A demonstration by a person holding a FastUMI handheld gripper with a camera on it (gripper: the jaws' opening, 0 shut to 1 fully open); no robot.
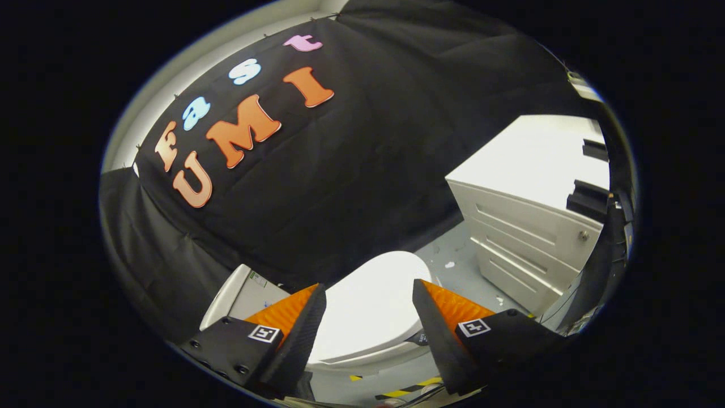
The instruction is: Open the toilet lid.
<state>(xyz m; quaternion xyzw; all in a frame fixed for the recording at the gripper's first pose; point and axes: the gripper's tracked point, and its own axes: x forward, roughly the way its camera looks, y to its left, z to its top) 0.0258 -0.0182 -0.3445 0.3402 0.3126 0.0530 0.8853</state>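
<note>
Toilet lid lies flat and closed over the bowl, seen beyond and between the two fingers of the hand-held gripper, which hangs above it with its fingers spread wide and nothing between them. The toilet stands on a grey floor against the booth's black cloth wall, its tank at the far side of the lid, near the left finger. A white drawer cabinet stands beside it, off past the right finger, apart from the bowl. A strip of yellow-and-black tape marks the floor near the toilet's front edge. By the look of it the task has not begun in earnest: the lid is still down, neither finger touches it, and the gripper is above rather than at the rim. What appears left is all of the work — coming down to the lid's front edge, catching it, and swinging it up toward the tank.
</note>
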